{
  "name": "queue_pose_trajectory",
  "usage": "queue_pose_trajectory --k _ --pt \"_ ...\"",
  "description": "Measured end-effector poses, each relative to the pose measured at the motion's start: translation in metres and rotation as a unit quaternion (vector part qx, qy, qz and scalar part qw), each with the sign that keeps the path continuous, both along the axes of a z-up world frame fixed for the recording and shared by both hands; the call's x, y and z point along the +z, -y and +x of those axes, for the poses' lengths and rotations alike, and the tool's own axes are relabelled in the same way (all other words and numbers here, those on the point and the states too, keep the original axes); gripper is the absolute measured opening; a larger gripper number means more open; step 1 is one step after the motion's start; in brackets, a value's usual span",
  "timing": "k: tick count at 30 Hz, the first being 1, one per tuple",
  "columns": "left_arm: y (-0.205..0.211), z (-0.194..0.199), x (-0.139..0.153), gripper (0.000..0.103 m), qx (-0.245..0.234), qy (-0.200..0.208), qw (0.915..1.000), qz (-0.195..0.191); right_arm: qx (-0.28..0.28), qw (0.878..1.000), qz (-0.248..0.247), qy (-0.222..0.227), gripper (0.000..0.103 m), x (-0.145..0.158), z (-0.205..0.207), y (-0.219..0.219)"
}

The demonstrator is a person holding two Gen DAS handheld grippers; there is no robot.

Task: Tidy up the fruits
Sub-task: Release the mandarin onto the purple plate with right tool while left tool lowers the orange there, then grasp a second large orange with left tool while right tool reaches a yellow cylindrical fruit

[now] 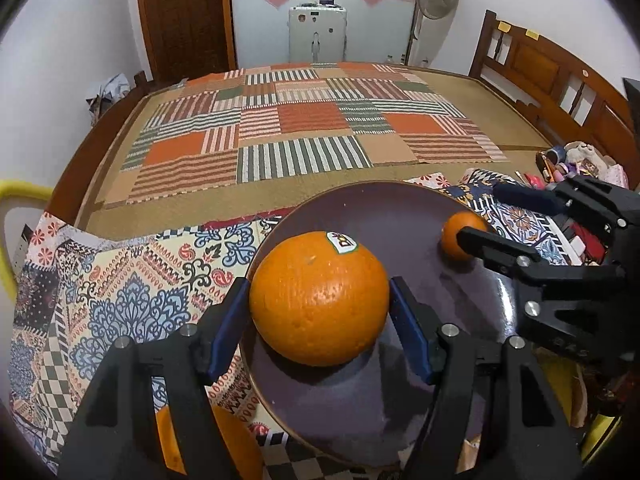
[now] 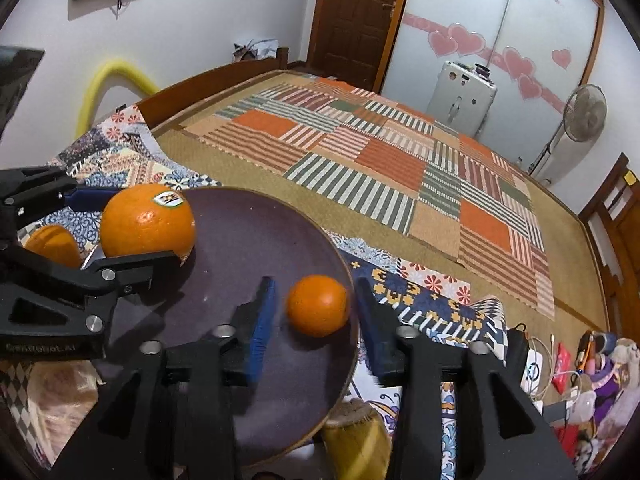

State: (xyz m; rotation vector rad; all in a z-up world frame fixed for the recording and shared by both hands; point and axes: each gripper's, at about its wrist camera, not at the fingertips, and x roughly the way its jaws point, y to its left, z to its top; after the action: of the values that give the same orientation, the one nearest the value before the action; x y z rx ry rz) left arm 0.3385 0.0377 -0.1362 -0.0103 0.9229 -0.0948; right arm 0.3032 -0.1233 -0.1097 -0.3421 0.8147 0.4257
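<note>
I grip the big orange (image 1: 319, 298) in my left gripper (image 1: 319, 312) over the plate (image 1: 400, 208) to set it down – right gripper (image 2: 316, 312) parted, clear of the small orange (image 2: 318, 305), already placed

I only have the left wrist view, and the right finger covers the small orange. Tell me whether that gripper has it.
Observer: No. In the right wrist view the small orange lies on the plate between the right gripper's blue pads, with a gap on each side.
Operator: Now report what lies to the right of that gripper.
Observer: A white charger with cables lies on the patterned cloth, close beside the gripper's outer finger.
</note>
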Motion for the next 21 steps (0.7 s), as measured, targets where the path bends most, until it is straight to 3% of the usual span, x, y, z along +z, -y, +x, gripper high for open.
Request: queue_pose_trajectory --k 6,8,9,17,21 --pt "-0.002 -0.011 0.009 0.072 0.002 0.018 0.9998 -0.005 -0.008 1.000 0.013 0.026 0.054 0.016 -0.014 0.011" --pt "0.000 -0.018 0.020 0.087 0.003 0.043 0.9990 0.008 -0.008 0.999 0.016 0.035 0.054 0.021 -0.020 0.015" --pt "0.001 -0.021 0.025 0.088 0.003 0.053 0.9985 0.012 -0.009 0.999 0.016 0.039 0.054 0.023 -0.022 0.017" --pt "-0.012 -0.053 0.061 0.088 0.011 0.105 0.9943 0.013 -0.029 0.998 0.023 0.060 0.054 0.036 -0.038 0.052" --pt "-0.026 -0.070 0.062 0.089 0.022 0.109 0.9935 0.024 -0.045 0.997 0.028 0.052 0.054 0.029 -0.043 0.070"
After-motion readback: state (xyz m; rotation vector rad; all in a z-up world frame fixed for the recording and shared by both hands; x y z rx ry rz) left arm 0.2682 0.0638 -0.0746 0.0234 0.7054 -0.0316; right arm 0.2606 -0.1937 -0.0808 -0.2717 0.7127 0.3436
